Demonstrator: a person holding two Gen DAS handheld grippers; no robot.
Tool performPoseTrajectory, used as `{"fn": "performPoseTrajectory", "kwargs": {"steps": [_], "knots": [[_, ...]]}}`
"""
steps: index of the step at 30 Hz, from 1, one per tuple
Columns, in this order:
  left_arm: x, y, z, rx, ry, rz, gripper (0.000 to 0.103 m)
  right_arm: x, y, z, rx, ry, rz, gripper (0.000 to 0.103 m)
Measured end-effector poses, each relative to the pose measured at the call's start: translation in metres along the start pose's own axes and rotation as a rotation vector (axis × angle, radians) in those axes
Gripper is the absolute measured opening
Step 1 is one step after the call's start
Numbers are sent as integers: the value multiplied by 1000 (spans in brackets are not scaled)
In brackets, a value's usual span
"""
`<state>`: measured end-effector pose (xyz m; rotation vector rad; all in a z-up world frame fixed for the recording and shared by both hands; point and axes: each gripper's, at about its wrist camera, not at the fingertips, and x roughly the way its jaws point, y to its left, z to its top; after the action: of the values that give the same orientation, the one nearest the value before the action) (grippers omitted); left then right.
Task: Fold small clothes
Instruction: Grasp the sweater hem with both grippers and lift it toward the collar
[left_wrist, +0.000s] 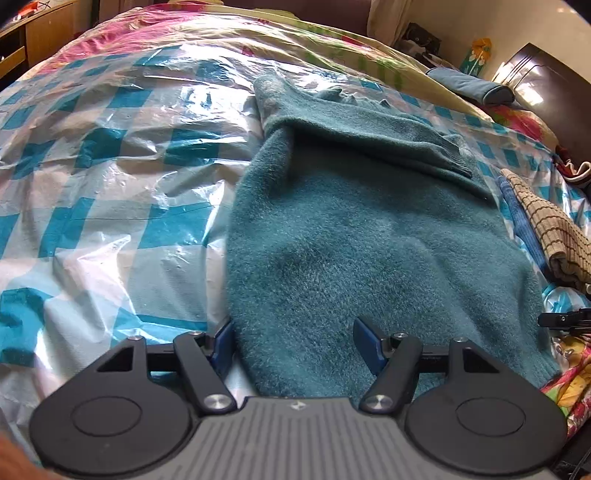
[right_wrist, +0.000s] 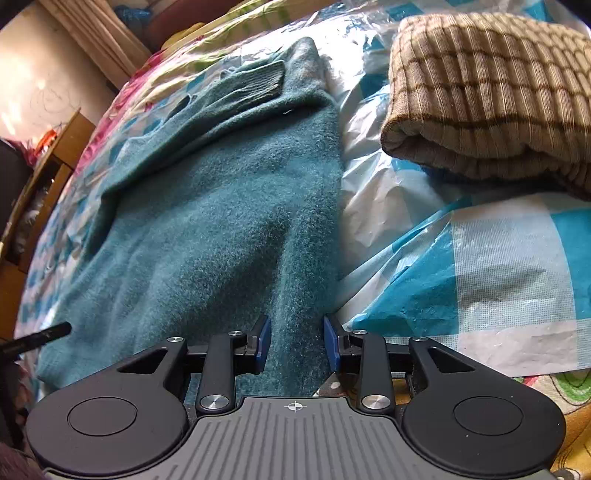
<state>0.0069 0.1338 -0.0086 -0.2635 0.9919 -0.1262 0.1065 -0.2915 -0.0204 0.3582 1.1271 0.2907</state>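
Two grippers sit at the near hem of one teal sweater (left_wrist: 369, 236), one at each bottom corner, which looks like the setup for lifting the hem and folding it up toward the collar. The left gripper (left_wrist: 293, 345) straddles the sweater's left edge with its blue pads spread wide and pressing on nothing, so it is released. The right gripper (right_wrist: 297, 343) has a ridge of the right edge between its pads; the gap is narrower, yet the pads do not appear to pinch the wool, so it reads as let go too. One sleeve (right_wrist: 221, 99) already lies folded across the chest, cuff toward the far right shoulder, keeping the shape narrow. The sweater rests lengthwise on a crinkled plastic sheet (left_wrist: 110, 184) of blue and white checks spread over a flowered bed cover (left_wrist: 572, 384). Beside it, to the right, lies a folded brown striped garment (right_wrist: 491, 92), apparently finished. Wooden furniture (left_wrist: 40, 33) stands at the far left, a pale wall beyond.
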Motion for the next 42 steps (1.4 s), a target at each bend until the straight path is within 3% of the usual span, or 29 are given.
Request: {"fn": "performPoseTrajectory", "kwargs": {"steps": [8, 13, 17, 20, 23, 27, 30, 35, 38, 42], "knots": [[-4, 0, -1, 11, 34, -45, 66, 0, -2, 2, -3, 49, 35, 32], [3, -6, 0, 52, 83, -25, 66, 11, -1, 3, -16, 88, 49, 31], [3, -10, 4, 88, 124, -8, 65, 10, -5, 5, 9, 94, 81, 20], [-1, -9, 5, 82, 133, -28, 49, 0, -13, 1, 70, 59, 156, 17], [-4, -3, 8, 16, 134, -96, 31, -5, -22, -2, 168, 16, 262, 15], [-7, 6, 21, -98, 96, -230, 22, -10, -23, 2, 270, -53, 410, 14], [-10, 6, 44, -153, 41, -331, 20, -20, -14, 23, 282, -125, 499, 13], [-2, 1, 105, -185, -82, -430, 20, -26, -1, 83, 304, -265, 591, 13], [22, 9, 152, -246, -160, -467, 20, -10, 0, 129, 334, -342, 583, 13], [76, 31, 194, -392, -201, -408, 20, 36, -6, 187, 445, -387, 500, 13]]}}
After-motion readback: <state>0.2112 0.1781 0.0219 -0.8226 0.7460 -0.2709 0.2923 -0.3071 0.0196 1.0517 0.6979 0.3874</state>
